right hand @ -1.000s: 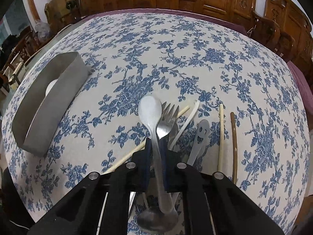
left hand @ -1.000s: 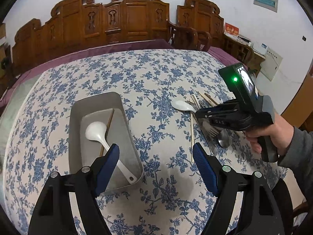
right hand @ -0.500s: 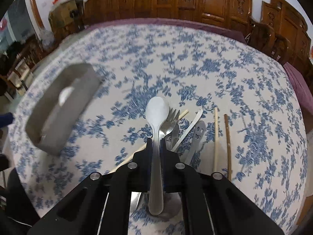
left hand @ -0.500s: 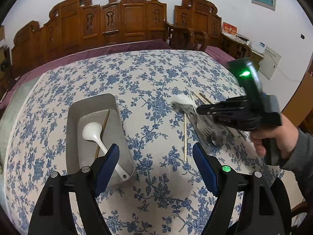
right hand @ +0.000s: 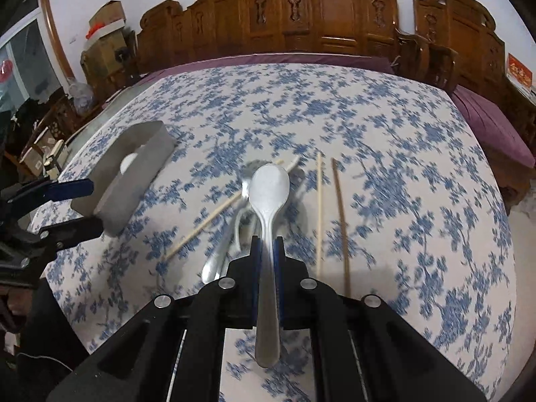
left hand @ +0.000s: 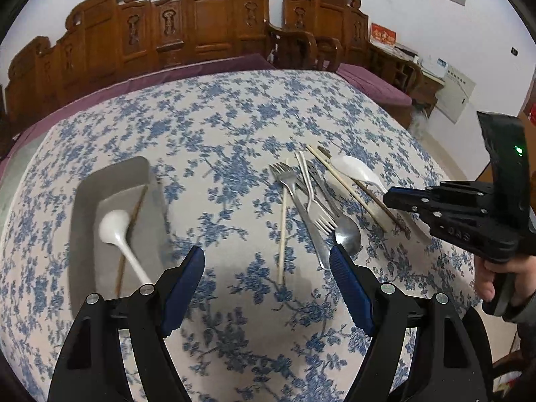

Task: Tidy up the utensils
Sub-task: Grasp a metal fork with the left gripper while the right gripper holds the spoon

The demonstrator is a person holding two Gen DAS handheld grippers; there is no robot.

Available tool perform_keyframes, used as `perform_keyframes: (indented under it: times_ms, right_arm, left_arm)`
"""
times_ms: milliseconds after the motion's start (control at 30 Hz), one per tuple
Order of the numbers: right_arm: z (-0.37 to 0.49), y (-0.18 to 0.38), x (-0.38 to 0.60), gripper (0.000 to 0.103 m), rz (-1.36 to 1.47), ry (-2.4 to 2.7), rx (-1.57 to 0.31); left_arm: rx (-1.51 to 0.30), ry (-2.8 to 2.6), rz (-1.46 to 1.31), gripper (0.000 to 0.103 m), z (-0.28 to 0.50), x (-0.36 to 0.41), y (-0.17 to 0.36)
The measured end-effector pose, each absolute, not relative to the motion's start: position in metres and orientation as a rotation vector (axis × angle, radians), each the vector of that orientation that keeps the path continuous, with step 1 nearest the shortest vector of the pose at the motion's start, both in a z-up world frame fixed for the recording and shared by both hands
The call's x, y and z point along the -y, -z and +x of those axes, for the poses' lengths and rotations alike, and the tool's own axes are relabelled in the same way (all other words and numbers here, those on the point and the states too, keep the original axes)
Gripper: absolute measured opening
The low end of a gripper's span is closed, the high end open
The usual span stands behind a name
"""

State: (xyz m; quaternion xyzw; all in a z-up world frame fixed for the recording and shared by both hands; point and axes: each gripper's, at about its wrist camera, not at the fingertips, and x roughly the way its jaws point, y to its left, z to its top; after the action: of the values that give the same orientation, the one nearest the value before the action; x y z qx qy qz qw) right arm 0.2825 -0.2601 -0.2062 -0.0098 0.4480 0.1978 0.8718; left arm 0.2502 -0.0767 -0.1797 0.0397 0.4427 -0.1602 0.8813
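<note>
Right wrist: gripper (right hand: pixel 267 251) around metal spoon (right hand: pixel 269 201).

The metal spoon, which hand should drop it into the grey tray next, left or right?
Right. The right gripper is already shut on the metal spoon, lifted above the pile. The left gripper is open and empty, though nearer the grey tray.

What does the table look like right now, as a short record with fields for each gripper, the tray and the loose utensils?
right gripper: shut on a metal spoon, lifted above the pile
left gripper: open, empty, above the tablecloth
metal tray: holds a white ladle and one brown chopstick
loose utensils: forks, a steel spoon, a white spoon, pale chopsticks
</note>
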Motion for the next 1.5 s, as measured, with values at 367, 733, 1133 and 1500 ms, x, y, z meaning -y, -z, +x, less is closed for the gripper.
perform_keyframes:
  times_ms: [367,733,1133,1500]
  right_arm:
    - [0.28,0.247,0.288,0.009,-0.031,-0.363,-0.983]
    - [0.281,0.265,0.294,0.009,0.005,-0.371,-1.021]
    - [0.282,0.268,0.293,0.01,0.013,-0.377,-1.025]
    - [0.28,0.269,0.291,0.01,-0.006,-0.377,-1.022]
  left_arm:
    - [-1.001,0.356,0.109,0.055,0.294,0.121,0.211]
    - [-1.078,0.337,0.093,0.029,0.337,0.15,0.242]
    - [-1.127,0.32,0.07,0.013,0.357,0.153,0.261]
    - [-1.13,0.276,0.035,0.011,0.37,0.151,0.264]
